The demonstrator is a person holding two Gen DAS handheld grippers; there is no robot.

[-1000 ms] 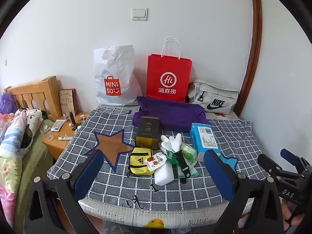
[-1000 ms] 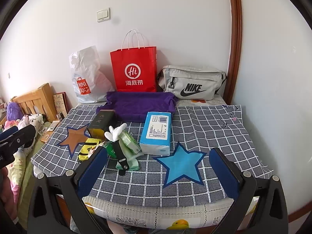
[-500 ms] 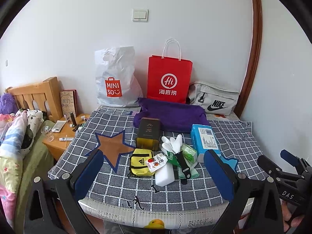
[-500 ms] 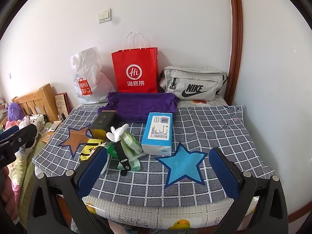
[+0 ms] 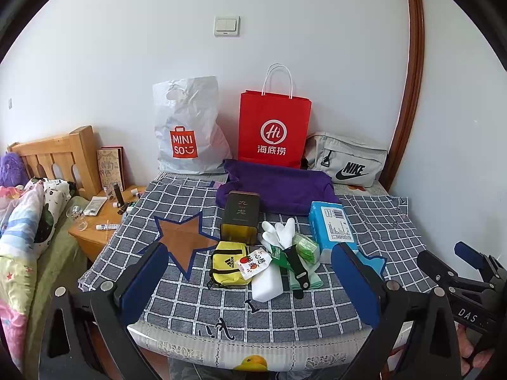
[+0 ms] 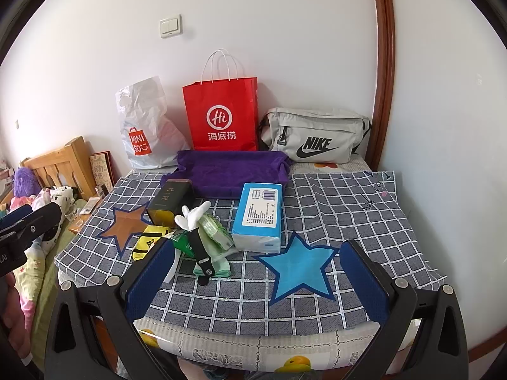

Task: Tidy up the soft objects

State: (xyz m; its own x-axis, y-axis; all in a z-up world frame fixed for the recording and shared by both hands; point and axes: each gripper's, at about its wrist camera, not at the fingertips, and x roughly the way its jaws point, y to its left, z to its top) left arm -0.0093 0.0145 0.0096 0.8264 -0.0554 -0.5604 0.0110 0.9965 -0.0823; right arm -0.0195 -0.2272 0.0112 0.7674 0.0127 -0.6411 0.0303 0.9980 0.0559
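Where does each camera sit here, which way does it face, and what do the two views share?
Left wrist: on the left gripper, open, facing the wall over the table's left half, brown star and pouch ahead; right gripper at right edge.
Right wrist: on the right gripper, open, over the blue star; left gripper and a hand at left edge.
Shared: red bag, towel, tissue pack.

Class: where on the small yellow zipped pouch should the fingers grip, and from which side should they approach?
Probably from above, fingers closing across the short width of the small yellow zipped pouch. It lies flat; the dark rectangular tin blocks the far side, and a white foam block with a snack packet crowds its right.
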